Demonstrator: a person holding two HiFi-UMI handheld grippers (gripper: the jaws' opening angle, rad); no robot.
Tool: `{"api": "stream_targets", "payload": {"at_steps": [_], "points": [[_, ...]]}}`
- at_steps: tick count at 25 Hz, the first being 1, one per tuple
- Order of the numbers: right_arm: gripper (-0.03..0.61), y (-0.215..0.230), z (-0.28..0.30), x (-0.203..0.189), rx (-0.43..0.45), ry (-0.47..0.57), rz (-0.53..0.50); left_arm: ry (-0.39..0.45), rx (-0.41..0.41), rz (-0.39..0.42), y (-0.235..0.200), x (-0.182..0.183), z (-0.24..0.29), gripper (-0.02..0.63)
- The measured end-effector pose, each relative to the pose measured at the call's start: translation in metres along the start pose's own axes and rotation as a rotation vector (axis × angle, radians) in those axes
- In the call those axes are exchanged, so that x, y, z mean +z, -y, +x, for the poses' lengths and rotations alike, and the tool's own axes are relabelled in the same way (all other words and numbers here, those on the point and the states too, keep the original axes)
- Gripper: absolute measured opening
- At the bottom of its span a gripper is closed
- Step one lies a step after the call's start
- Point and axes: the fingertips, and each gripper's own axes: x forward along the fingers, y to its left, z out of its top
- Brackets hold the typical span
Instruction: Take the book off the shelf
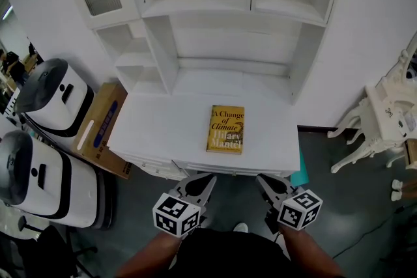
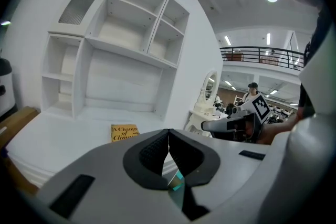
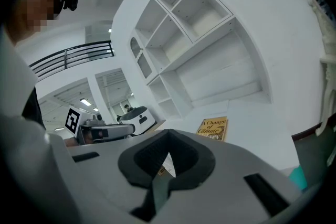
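Book (image 1: 226, 129) with a yellow cover lay flat on the white desktop (image 1: 163, 120), slightly right of centre and toward the near edge, below the bare shelf unit (image 1: 195, 29). Both claws hung just off that near edge (marker cubes toward the wearer): the left gripper (image 1: 208, 180) and the right gripper (image 1: 263, 180) each had their jaws pressed together on nothing, neither touching the book. A cardboard box (image 1: 101, 127) stood at the desk's left side, beside two white machines (image 1: 49, 101).
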Motion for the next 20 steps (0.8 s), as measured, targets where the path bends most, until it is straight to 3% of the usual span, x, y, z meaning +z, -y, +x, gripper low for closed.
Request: {"api": "stream_targets", "payload": {"at_steps": [20], "points": [[0.028, -0.036, 0.052, -0.018, -0.103, -0.003, -0.016, -0.046, -0.069, 0.034, -0.06, -0.004, -0.03, 0.011]]}}
